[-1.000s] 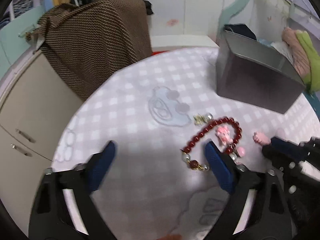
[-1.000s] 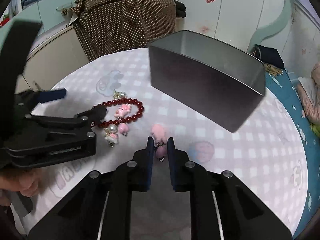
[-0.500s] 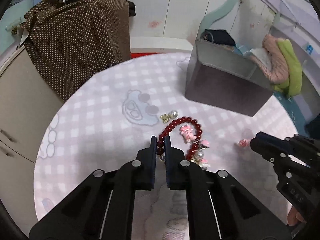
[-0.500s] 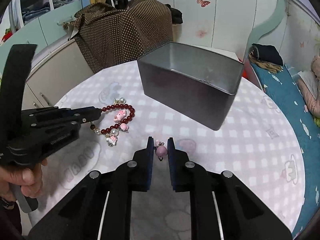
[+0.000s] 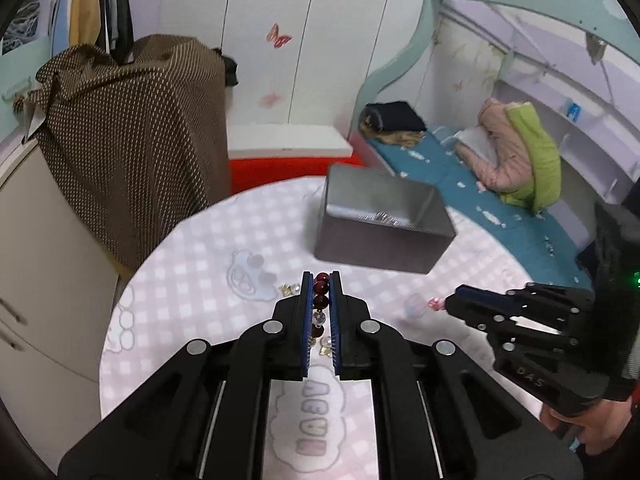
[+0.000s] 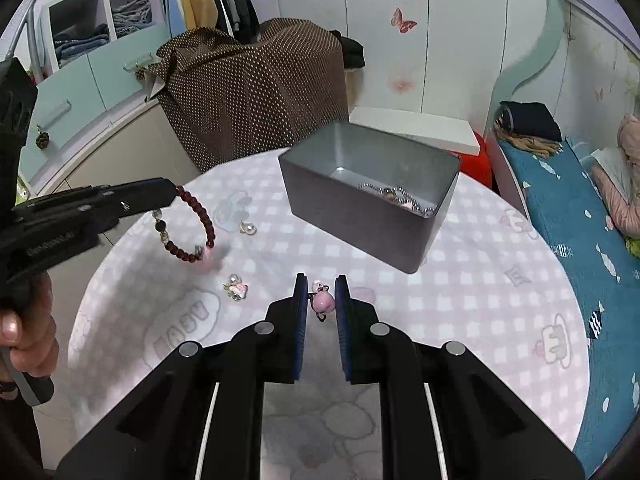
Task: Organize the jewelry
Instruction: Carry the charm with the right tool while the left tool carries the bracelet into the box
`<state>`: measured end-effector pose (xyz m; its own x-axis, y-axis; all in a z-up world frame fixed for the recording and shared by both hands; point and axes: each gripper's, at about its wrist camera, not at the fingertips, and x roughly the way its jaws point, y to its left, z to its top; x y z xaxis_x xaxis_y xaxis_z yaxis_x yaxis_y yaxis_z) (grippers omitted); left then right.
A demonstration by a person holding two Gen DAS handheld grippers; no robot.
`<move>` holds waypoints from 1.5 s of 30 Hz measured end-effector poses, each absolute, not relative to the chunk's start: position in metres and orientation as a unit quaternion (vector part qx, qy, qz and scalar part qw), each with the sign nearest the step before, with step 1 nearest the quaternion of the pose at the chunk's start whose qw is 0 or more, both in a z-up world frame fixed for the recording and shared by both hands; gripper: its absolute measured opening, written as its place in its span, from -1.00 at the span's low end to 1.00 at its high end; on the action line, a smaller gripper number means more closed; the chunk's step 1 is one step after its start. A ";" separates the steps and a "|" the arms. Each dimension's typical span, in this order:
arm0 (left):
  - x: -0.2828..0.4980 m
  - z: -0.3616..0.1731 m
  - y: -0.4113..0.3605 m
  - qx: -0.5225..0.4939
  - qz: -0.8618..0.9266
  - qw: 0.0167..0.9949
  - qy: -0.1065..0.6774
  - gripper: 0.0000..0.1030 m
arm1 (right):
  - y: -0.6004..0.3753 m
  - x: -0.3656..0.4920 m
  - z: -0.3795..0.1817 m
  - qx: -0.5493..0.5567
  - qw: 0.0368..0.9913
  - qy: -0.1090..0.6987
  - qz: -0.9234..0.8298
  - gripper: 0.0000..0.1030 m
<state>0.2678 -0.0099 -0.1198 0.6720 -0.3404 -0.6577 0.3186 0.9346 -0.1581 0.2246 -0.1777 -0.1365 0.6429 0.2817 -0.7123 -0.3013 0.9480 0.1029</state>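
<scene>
**Two pieces in the air, a few left on the table**

The job looks partly done. The grey tin box (image 6: 368,200) sits open toward the far side of the round checked table (image 6: 480,300), and a silvery chain with a small charm (image 6: 396,196) lies inside it, so at least one piece has been put away.

The left gripper (image 5: 321,284) is clamped on the red bead bracelet (image 6: 196,220); in the right wrist view the loop hangs free from its tips, above the cloth and well short of the box. The right gripper (image 6: 320,280) has its jaws drawn in around a pink charm (image 6: 323,300), which seems pinched and lifted, though contact on both pads is hard to confirm. It is nearer the box than the bracelet is.

On the table lie a pearl earring (image 6: 248,227) near the printed cloud, and a small pearl-and-pink charm (image 6: 236,286) just left of the right gripper. A blurred pinkish bit below the bracelet cannot be made out.

By this reckoning, both held pieces must reach the box and at least two more need collecting.
</scene>
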 end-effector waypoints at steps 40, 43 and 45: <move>0.334 -0.021 -0.073 0.001 -0.198 0.929 0.313 -0.86 | -0.206 0.298 -0.027 -0.012 0.927 0.332 0.175 -0.76; 0.352 -0.024 -0.081 0.002 -0.196 0.925 0.324 -0.86 | -0.207 0.310 -0.032 -0.007 0.922 0.345 0.176 -0.76; 0.363 -0.028 -0.085 0.001 -0.197 0.922 0.334 -0.86 | -0.208 0.318 -0.037 -0.003 0.917 0.356 0.178 -0.76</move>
